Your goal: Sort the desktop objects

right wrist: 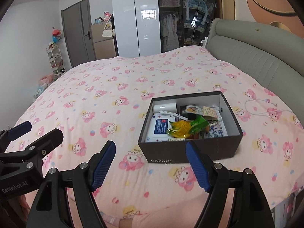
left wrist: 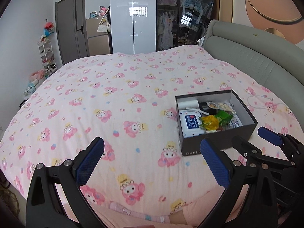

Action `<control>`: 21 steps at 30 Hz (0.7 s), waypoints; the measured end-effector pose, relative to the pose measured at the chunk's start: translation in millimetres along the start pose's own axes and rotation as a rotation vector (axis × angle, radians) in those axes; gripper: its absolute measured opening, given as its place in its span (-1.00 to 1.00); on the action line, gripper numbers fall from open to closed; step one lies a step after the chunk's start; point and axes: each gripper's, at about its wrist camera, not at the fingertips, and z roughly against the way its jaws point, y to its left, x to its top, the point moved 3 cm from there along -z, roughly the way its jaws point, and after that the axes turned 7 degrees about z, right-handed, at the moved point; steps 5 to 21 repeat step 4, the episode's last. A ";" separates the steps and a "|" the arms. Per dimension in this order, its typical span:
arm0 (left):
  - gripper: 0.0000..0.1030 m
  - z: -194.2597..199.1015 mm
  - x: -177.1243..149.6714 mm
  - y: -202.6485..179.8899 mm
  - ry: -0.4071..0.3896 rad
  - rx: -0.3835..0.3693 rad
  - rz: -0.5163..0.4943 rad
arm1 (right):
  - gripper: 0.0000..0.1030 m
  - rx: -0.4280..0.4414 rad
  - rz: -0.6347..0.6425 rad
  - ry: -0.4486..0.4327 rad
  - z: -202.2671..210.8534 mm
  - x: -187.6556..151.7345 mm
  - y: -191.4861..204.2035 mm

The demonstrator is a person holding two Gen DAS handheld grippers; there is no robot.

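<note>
Black cardboard box (right wrist: 190, 150) is stiff, light; take its rim with your wide-open right gripper (right wrist: 152, 167)

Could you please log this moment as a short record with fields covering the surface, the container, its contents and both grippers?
surface: bed with pink cartoon-print blanket
container: dark open box, lid off, resting on the blanket
contents: wet-wipes pack, yellow wrapper, green wrapper, white roll, smaller items too jumbled to name
loose item: white cable on the blanket, right of the box
left gripper: open, empty, above the blanket
right gripper: open, empty, in front of the box
</note>
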 end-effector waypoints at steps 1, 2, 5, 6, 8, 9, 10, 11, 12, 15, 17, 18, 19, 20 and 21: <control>0.99 1.8 -4.3 -2.1 0.005 -0.005 -0.009 | 0.45 0.001 0.003 0.003 1.6 -3.5 0.3; 0.99 2.7 -7.0 -3.4 0.006 -0.004 -0.013 | 0.45 0.003 0.001 0.006 2.9 -6.9 0.4; 0.99 2.8 -11.8 -5.7 0.016 -0.007 -0.010 | 0.45 0.004 -0.005 0.012 3.2 -10.7 -0.7; 0.99 2.8 -11.8 -5.7 0.016 -0.007 -0.010 | 0.45 0.004 -0.005 0.012 3.2 -10.7 -0.7; 0.99 2.8 -11.8 -5.7 0.016 -0.007 -0.010 | 0.45 0.004 -0.005 0.012 3.2 -10.7 -0.7; 0.99 2.8 -11.8 -5.7 0.016 -0.007 -0.010 | 0.45 0.004 -0.005 0.012 3.2 -10.7 -0.7; 0.99 2.8 -11.8 -5.7 0.016 -0.007 -0.010 | 0.45 0.004 -0.005 0.012 3.2 -10.7 -0.7; 0.99 2.8 -11.8 -5.7 0.016 -0.007 -0.010 | 0.45 0.004 -0.005 0.012 3.2 -10.7 -0.7; 0.99 2.8 -11.8 -5.7 0.016 -0.007 -0.010 | 0.45 0.004 -0.005 0.012 3.2 -10.7 -0.7; 0.99 2.8 -11.8 -5.7 0.016 -0.007 -0.010 | 0.45 0.004 -0.005 0.012 3.2 -10.7 -0.7; 0.99 2.8 -11.8 -5.7 0.016 -0.007 -0.010 | 0.45 0.004 -0.005 0.012 3.2 -10.7 -0.7; 0.99 2.8 -11.8 -5.7 0.016 -0.007 -0.010 | 0.45 0.004 -0.005 0.012 3.2 -10.7 -0.7; 0.99 2.8 -11.8 -5.7 0.016 -0.007 -0.010 | 0.45 0.004 -0.005 0.012 3.2 -10.7 -0.7; 0.99 2.8 -11.8 -5.7 0.016 -0.007 -0.010 | 0.45 0.004 -0.005 0.012 3.2 -10.7 -0.7; 0.99 2.8 -11.8 -5.7 0.016 -0.007 -0.010 | 0.45 0.004 -0.005 0.012 3.2 -10.7 -0.7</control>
